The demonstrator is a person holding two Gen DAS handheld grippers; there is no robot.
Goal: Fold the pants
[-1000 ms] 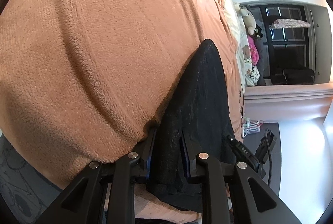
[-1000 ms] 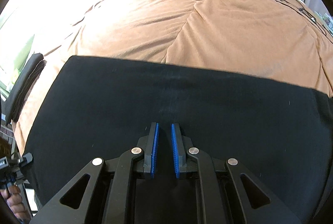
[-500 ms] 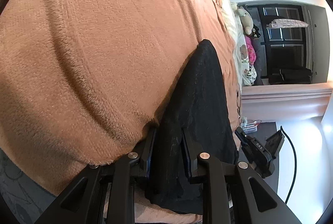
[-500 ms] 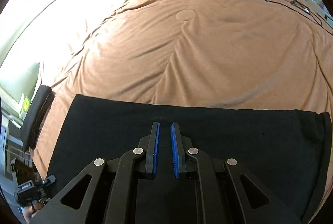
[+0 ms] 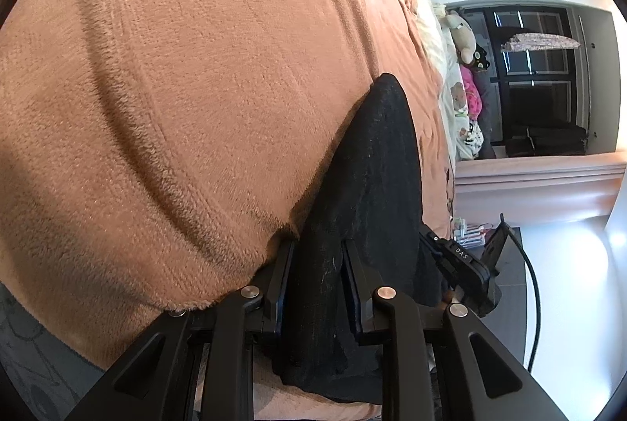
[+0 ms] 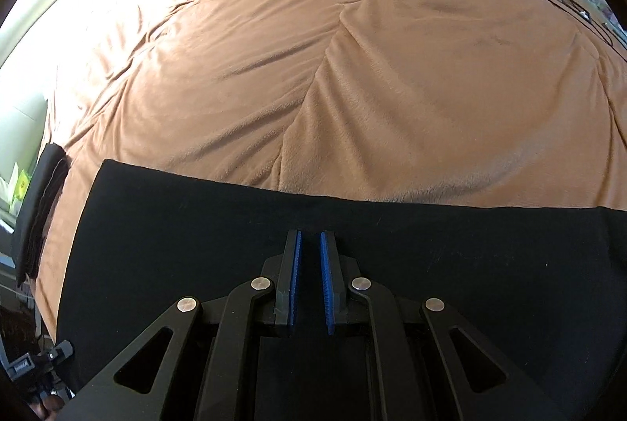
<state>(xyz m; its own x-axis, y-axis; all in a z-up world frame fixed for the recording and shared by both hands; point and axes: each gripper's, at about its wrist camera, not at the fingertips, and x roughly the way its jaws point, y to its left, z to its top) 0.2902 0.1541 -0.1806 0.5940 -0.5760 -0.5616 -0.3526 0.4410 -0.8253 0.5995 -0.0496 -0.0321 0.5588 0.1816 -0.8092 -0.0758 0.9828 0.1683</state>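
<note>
In the left wrist view, my left hand-held gripper (image 5: 313,276) is clamped on the edge of the black pants (image 5: 372,166), which lie on the brown blanket (image 5: 196,88). In the right wrist view, my right hand-held gripper (image 6: 309,264) hovers over the flat pants (image 6: 176,225), its fingers slightly apart and holding nothing.

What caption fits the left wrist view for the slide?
Left gripper clamps the edge of black pants lying on a brown fleece blanket.
</note>
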